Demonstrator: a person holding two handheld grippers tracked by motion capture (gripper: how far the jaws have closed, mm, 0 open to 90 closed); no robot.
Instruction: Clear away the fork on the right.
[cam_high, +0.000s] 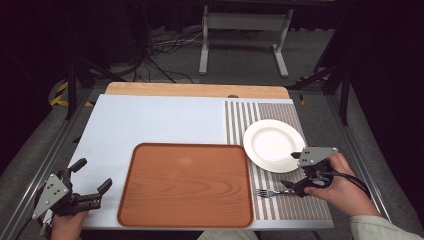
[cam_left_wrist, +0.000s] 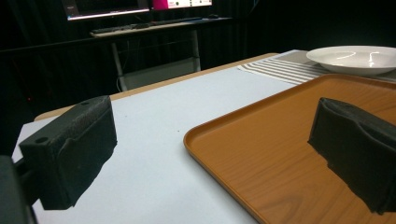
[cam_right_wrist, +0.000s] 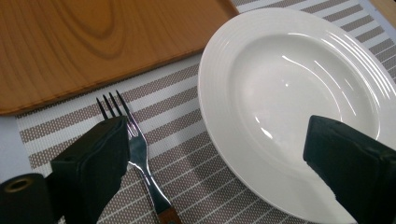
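A metal fork (cam_right_wrist: 138, 154) lies on the striped placemat (cam_high: 280, 202) at the right of the table, between the wooden tray (cam_high: 186, 185) and the white plate (cam_high: 273, 145); its tines point toward the tray's edge, and its shaft runs back to a reddish-brown handle end at the bottom of the right gripper view; the steel is polished and catches the light. The right gripper (cam_high: 296, 170) hovers low over the placemat with its jaws spread wide and nothing between them; one jaw stands right beside the fork's neck, the other over the plate's near rim. The plate is round, glossy, with faint concentric ridges on its broad rim; it holds nothing. The tray is orange-brown with a wood-grain face and a raised lip; it rests on the pale blue table cover (cam_high: 150, 122), its right edge just touching the placemat. The left gripper (cam_high: 91, 180) sits at the table's near-left corner, jaws wide apart and gripping nothing; one jaw shows over the tray's corner in the left gripper view.
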